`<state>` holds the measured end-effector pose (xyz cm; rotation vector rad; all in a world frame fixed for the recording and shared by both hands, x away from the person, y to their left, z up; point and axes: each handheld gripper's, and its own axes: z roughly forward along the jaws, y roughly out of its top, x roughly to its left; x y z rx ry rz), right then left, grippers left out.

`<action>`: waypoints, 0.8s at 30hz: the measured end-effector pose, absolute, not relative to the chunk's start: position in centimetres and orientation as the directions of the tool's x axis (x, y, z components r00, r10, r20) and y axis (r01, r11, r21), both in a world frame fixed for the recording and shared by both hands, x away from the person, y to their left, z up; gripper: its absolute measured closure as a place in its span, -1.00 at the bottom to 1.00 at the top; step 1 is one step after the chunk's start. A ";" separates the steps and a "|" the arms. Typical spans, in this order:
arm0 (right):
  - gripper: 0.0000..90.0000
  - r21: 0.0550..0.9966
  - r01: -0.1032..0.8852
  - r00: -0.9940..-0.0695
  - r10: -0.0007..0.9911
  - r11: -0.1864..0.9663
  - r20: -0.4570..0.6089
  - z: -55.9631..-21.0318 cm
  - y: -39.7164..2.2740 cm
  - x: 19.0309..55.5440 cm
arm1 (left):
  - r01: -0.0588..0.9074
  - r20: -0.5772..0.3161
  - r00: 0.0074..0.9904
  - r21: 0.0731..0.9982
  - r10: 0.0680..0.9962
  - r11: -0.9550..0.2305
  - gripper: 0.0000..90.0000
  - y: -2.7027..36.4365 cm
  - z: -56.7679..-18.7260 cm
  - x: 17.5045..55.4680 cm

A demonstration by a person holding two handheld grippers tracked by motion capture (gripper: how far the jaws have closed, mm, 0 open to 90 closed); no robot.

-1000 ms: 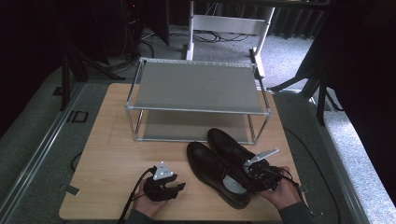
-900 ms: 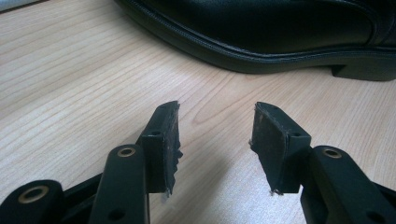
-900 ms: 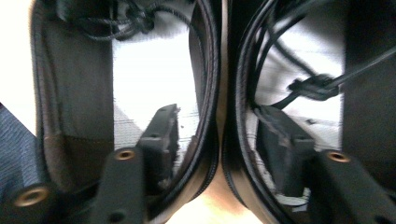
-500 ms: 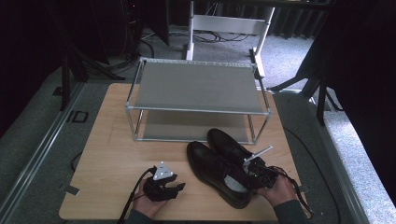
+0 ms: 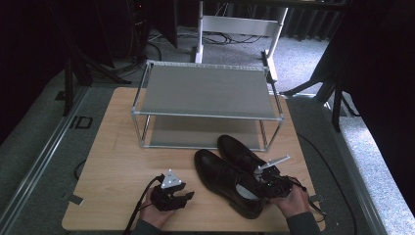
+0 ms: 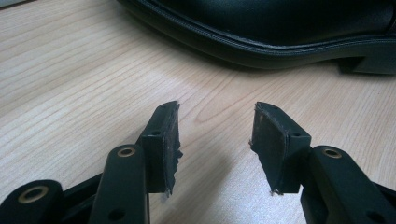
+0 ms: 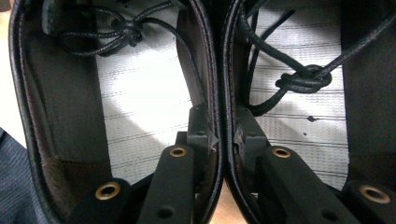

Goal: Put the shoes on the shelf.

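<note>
Two black leather lace-up shoes [image 5: 222, 178] lie side by side at the table's front right, toes towards the rack. My right gripper [image 5: 266, 183] sits at their heel ends. In the right gripper view one jaw is inside each shoe, and the gripper [image 7: 223, 126] has just been closing and now pinches the two adjoining inner walls [image 7: 218, 70] together. White insoles [image 7: 140, 93] and knotted laces [image 7: 306, 79] show beyond. My left gripper [image 5: 183, 197] rests low on the wood left of the shoes. It [image 6: 215, 128] is open with nothing between the pads, and the near shoe's sole [image 6: 280, 37] lies ahead.
A two-tier metal shoe rack [image 5: 205, 90] with bare shelves stands at the back of the wooden table [image 5: 117, 147]. A white frame [image 5: 240, 24] and cables lie on the floor behind. Grey carpet surrounds the table.
The right gripper has shifted slightly at the shoes' heels, its grey plate tipping a little. The left gripper and both shoes have stayed where they were.
</note>
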<state>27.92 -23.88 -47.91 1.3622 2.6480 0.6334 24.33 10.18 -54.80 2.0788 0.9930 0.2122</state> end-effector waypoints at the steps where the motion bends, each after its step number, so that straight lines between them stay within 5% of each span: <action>1: 0.78 0.404 0.756 -0.596 0.797 0.514 0.101 -47.9 -23.9 27.9 | 0.579 -0.178 0.677 0.728 0.714 -0.367 0.15 10.2 -54.8 24.3; 24: 0.79 0.502 0.755 -0.550 0.824 0.423 0.134 -46.9 -23.6 29.2 | 0.581 -0.179 0.667 0.732 0.723 -0.356 0.15 10.5 -54.7 24.5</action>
